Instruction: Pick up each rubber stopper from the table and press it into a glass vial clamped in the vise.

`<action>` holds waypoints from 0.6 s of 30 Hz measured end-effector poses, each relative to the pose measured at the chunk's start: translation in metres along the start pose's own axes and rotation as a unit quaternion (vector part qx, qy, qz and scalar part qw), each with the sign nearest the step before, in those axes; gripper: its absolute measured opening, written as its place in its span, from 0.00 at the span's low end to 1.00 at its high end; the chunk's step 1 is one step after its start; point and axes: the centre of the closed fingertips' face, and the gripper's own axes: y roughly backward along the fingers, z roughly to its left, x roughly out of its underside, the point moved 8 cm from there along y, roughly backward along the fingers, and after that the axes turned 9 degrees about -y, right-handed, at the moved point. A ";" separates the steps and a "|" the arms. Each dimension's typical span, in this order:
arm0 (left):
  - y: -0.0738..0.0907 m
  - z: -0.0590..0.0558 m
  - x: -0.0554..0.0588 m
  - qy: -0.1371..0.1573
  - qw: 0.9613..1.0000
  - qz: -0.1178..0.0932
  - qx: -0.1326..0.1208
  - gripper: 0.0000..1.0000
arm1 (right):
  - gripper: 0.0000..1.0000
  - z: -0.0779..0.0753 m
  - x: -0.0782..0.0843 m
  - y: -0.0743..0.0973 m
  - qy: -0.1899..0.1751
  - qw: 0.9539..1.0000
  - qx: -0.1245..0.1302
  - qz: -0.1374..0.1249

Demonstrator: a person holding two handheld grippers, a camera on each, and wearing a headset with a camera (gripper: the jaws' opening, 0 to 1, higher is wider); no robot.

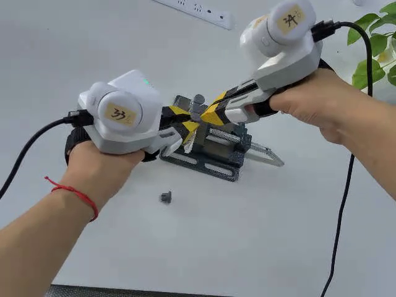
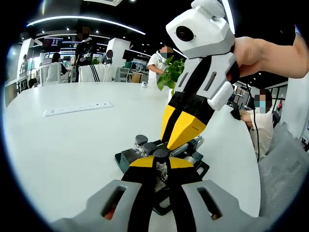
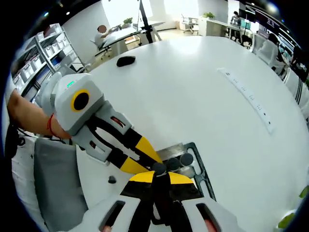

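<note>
A dark vise (image 1: 213,162) stands mid-table with a row of stoppered vials (image 2: 141,140) in its jaws. My left gripper (image 1: 189,128) comes in from the left. Its yellow tips (image 2: 161,162) are shut on the nearest grey rubber stopper (image 2: 161,153). From the upper right, my right gripper (image 1: 201,117) has its jaws shut, with its tips (image 2: 169,144) touching that same stopper (image 3: 158,167) from above. One loose stopper (image 1: 165,197) lies on the table in front of the vise. The vial under the gripped stopper is hidden by the jaws.
The vise handle (image 1: 266,151) sticks out to the right. A white power strip (image 1: 198,7) lies at the far edge of the white table. A green plant (image 1: 374,43) stands at the right. Black cables trail from both grippers. People sit beyond the table.
</note>
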 end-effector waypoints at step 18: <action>0.006 -0.007 -0.007 -0.033 0.999 0.000 -0.009 0.05 | 0.11 0.003 0.000 0.002 -0.052 0.999 -0.007 -0.014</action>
